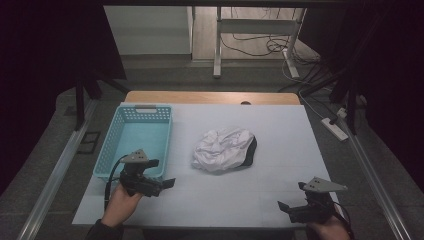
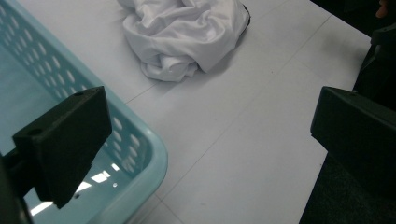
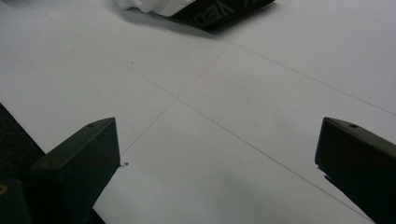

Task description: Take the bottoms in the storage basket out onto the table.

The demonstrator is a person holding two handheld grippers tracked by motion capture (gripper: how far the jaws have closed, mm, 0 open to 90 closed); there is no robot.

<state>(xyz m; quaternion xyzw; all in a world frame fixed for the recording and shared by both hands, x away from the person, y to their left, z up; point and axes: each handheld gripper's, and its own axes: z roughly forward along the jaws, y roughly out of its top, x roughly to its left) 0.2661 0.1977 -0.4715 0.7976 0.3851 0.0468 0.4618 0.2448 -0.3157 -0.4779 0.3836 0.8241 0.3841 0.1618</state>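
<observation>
A crumpled white garment (image 1: 220,149) with a black waistband (image 1: 251,150) lies in the middle of the white table cover (image 1: 280,140). A light blue perforated basket (image 1: 112,145) stands at the left, nothing visible in it. My left gripper (image 1: 162,174) is held just past the basket's near right corner, pointing right, open with nothing between its jaws. In the left gripper view the garment (image 2: 187,32) lies ahead and the basket's rim (image 2: 140,144) runs under the left jaw. My right gripper (image 1: 291,197) is near the front right edge, open, its view catching the black waistband (image 3: 219,11) far ahead.
A wooden table edge (image 1: 210,97) shows beyond the cover. Behind it are a white desk frame (image 1: 260,30), cables and a power strip (image 1: 335,128) on the grey floor. Metal rails run along both sides of the table.
</observation>
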